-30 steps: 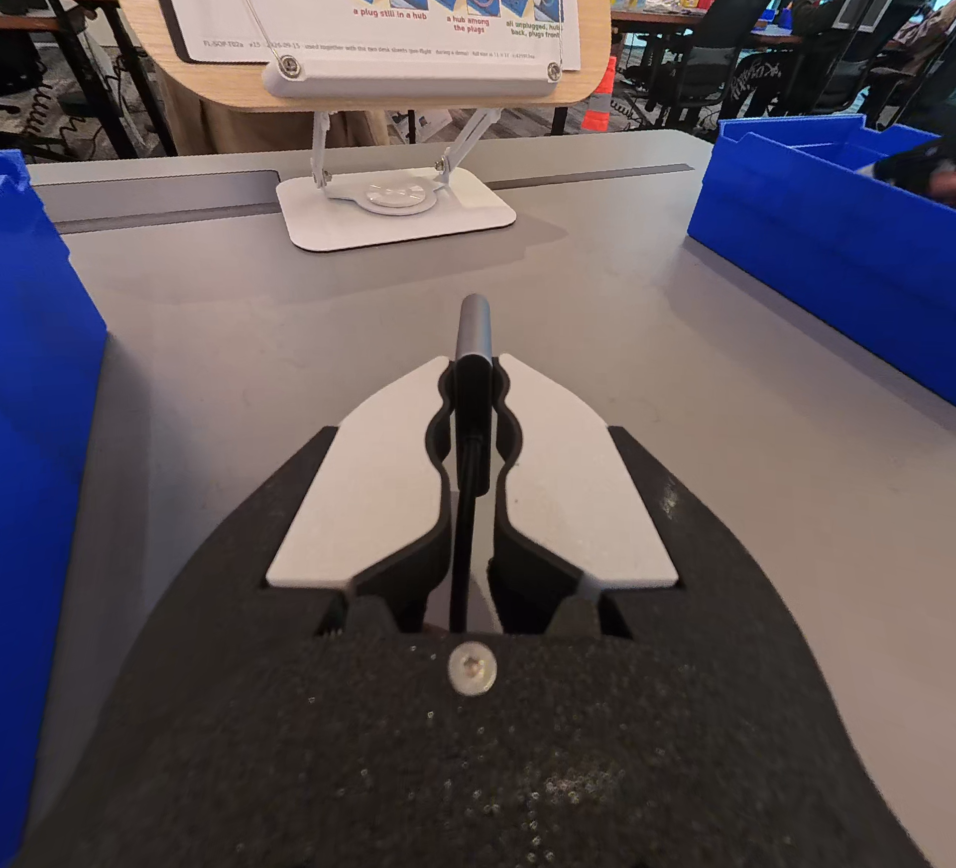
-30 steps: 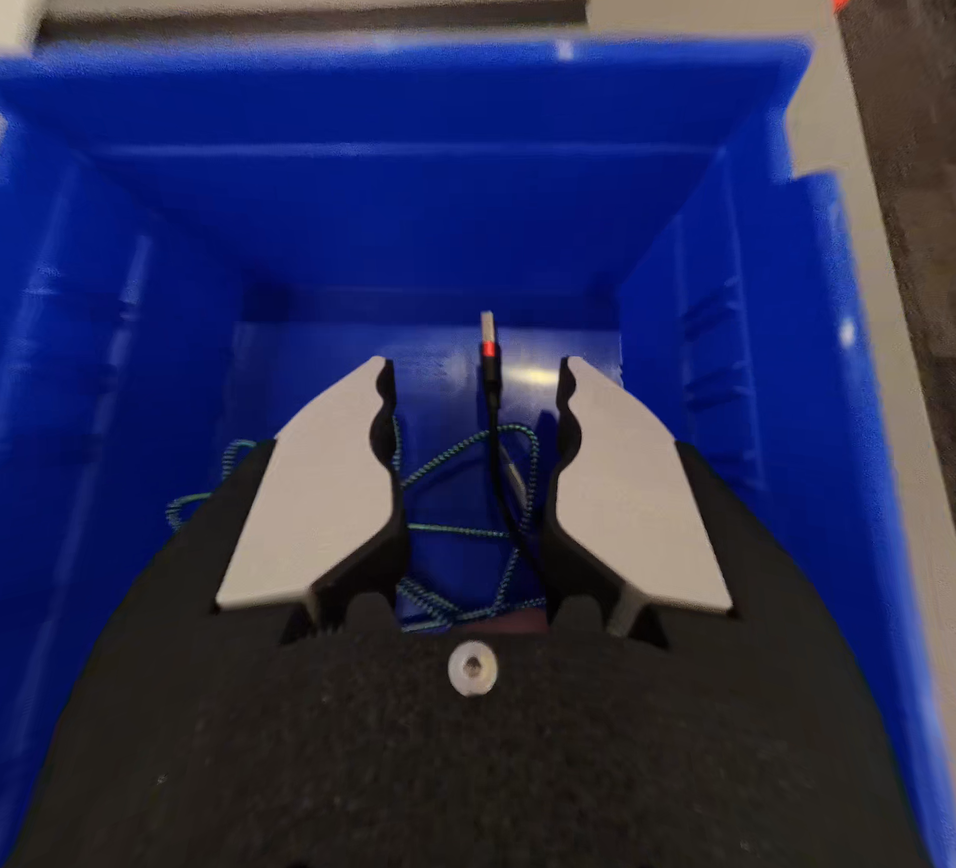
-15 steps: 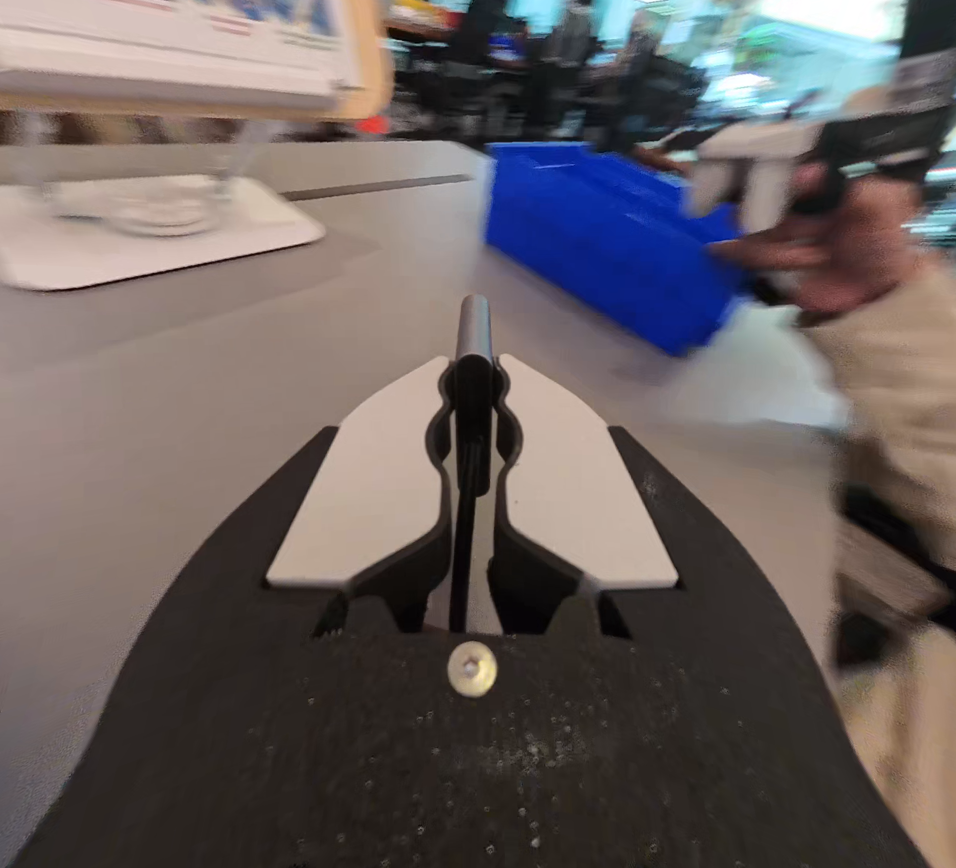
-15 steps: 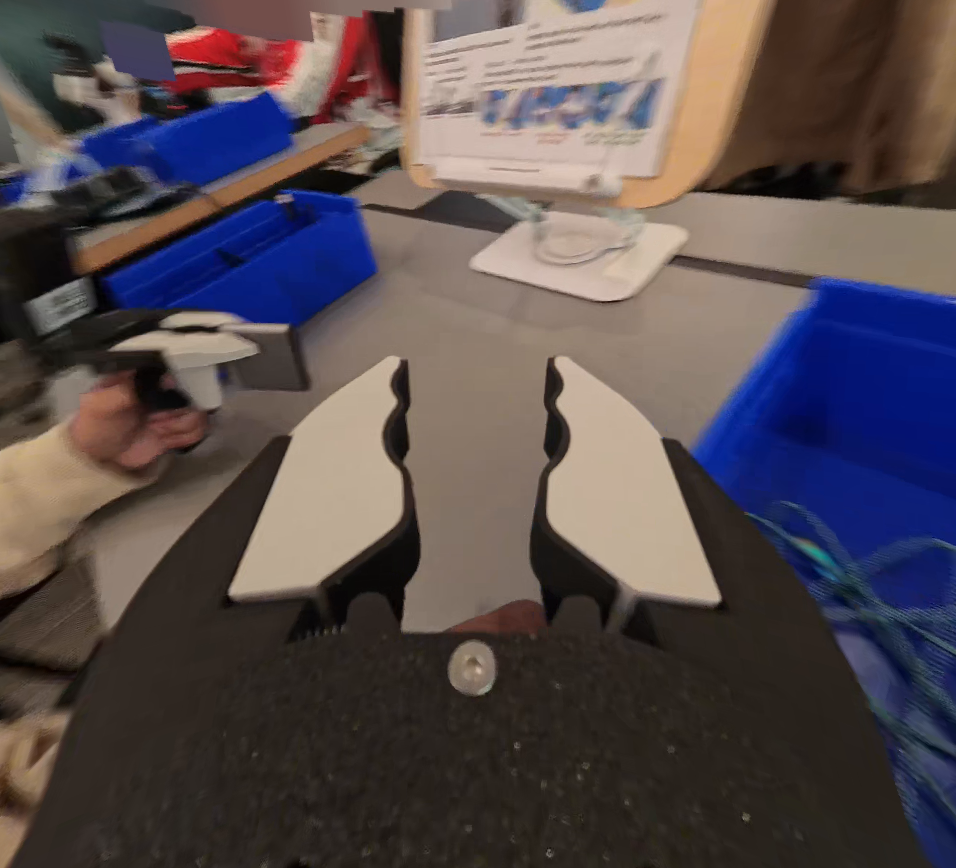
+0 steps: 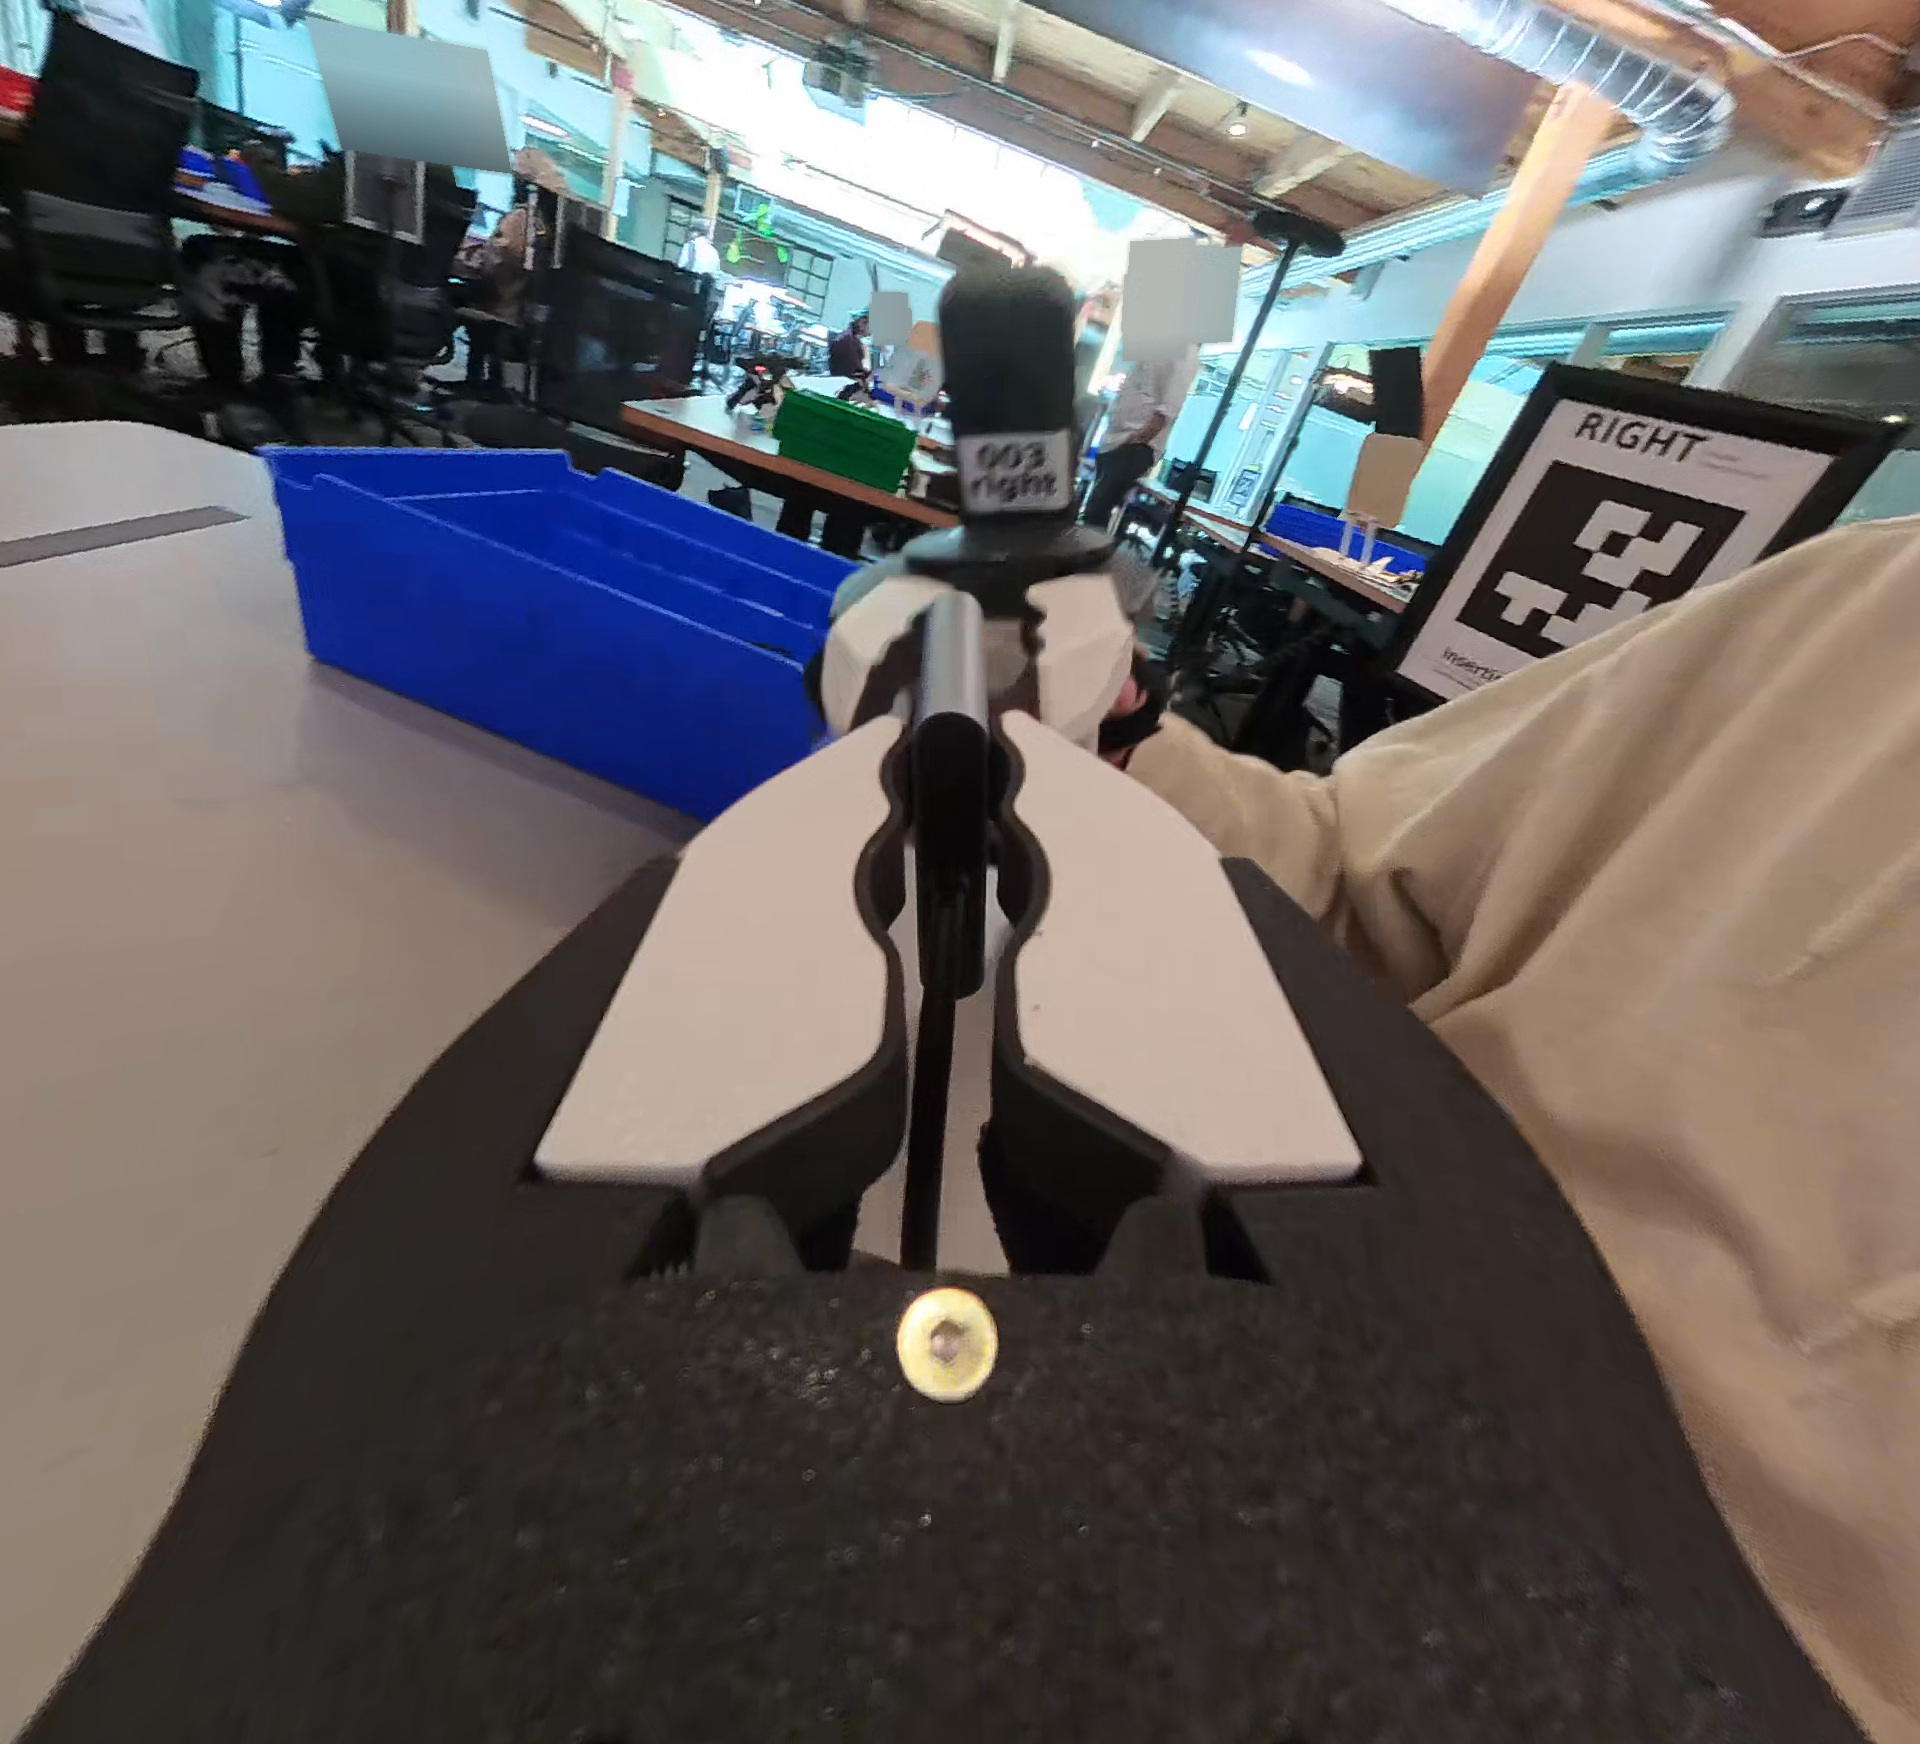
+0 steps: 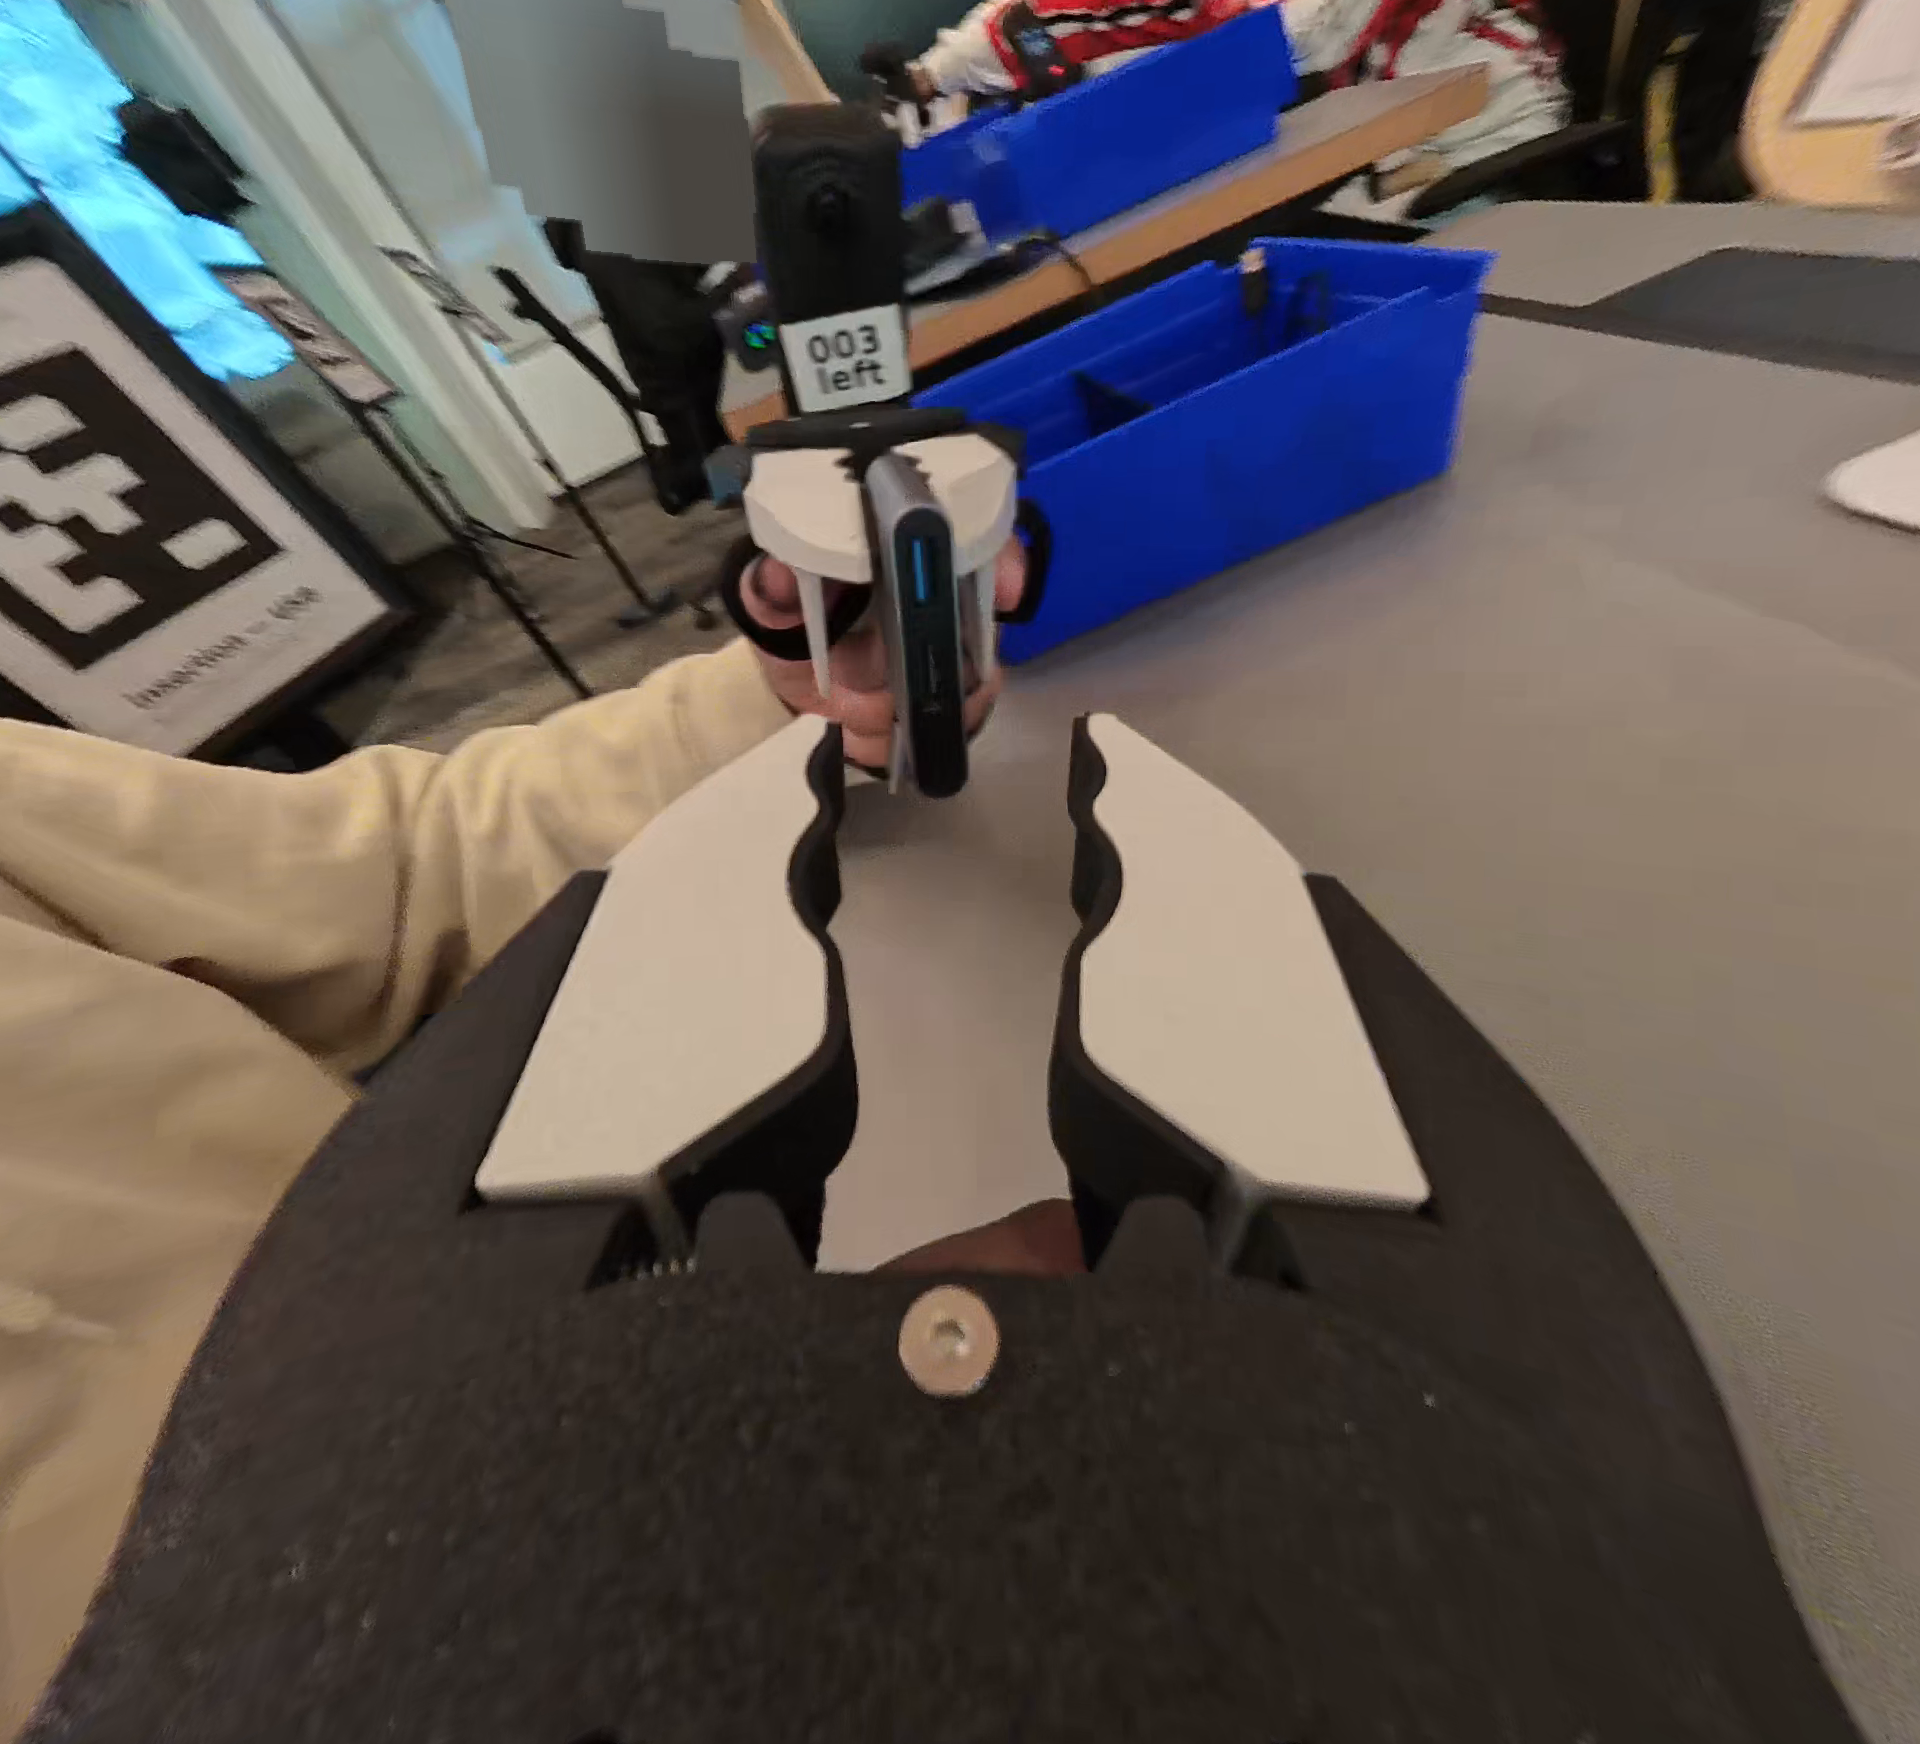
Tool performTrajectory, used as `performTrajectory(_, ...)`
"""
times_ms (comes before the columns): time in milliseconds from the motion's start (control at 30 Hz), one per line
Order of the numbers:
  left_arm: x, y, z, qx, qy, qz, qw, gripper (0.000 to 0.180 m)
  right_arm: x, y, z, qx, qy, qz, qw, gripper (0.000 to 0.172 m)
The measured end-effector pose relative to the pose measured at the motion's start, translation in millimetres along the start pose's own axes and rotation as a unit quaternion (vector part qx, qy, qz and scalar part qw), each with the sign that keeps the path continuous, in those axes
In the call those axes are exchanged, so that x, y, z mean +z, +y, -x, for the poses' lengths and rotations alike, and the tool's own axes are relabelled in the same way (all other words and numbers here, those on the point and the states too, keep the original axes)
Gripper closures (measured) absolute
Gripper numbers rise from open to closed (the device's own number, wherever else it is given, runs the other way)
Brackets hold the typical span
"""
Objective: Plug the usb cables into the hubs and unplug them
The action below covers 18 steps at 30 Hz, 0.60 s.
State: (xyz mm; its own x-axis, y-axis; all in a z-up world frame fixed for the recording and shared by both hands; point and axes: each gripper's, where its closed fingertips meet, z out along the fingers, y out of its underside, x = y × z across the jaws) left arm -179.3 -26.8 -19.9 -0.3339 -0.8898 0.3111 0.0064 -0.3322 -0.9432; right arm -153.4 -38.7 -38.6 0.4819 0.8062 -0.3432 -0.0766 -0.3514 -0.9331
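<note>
The two grippers face each other above the grey table (image 6: 1558, 759), nose to nose. The left gripper (image 5: 948, 749) is clenched on a slim grey hub (image 5: 956, 655): both pads press its black end, and its silver body sticks out forward past the fingertips. A thin black cable (image 5: 928, 1112) runs back from the hub between the fingers.

From the right wrist view the same hub (image 6: 925, 645) shows end-on, standing on its narrow edge in the left gripper's white fingers, with a blue port near its top. It hangs just beyond the tips of the right gripper (image 6: 951, 759), nearer the left-hand fingertip than the other, and is not yet between them. The right gripper is released, its jaws standing wide with nothing but bare table showing through the gap.

Beyond the hub on its right in that view sits a blue bin (image 6: 1247, 468) with dividers, a cable end poking up at its far side; the table edge falls away close to the hub's left. Right of the hub a broad stretch of tabletop lies free. In the left wrist view a second blue bin (image 5: 540, 624) sits left of the hub, and a cream sleeve (image 5: 1558, 863) fills the space to the hub's right.
</note>
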Motion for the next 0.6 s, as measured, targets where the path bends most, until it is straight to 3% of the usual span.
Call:
performTrajectory(133, 8.9, 5.0, -4.3, 0.0, 0.006, 0.016, 1.0, 0.169, 21.0, 9.9, 10.6, 0.029, -0.066, -0.018, 0.997, 0.134)
performTrajectory(167, 10.3, 6.8, -2.2, 0.004, -0.002, 0.019, 1.0, 0.169, 22.2, 9.9, 11.7, 0.026, -0.072, -0.023, 0.997, 0.153)
performTrajectory(200, 11.0, 7.2, -1.7, -0.001, -0.002, 0.017, 1.0, 0.169, 22.9, 10.5, 8.3, 0.022, -0.064, -0.026, 0.997, 0.158)
performTrajectory(300, 12.0, 7.8, 1.4, -0.01, -0.013, 0.013, 1.0, 0.167, 21.4, 11.4, 7.2, 0.02, -0.066, -0.025, 0.997, 0.159)
performTrajectory(433, -5.4, -11.9, 0.5, 0.005, -0.054, -0.03, 0.998, 0.137, 8.5, 4.5, -0.8, 0.025, -0.045, -0.036, 0.998, 0.16)
performTrajectory(533, -34.8, -11.3, 32.0, 0.011, -0.198, -0.034, 0.98, 0.134, -14.9, -8.0, -10.0, 0.011, -0.008, -0.056, 0.998, 0.16)
performTrajectory(600, -62.2, 6.9, 68.5, 0.009, -0.341, -0.009, 0.94, 0.133, -37.8, -21.5, -22.3, 0.003, 0.041, -0.077, 0.996, 0.16)
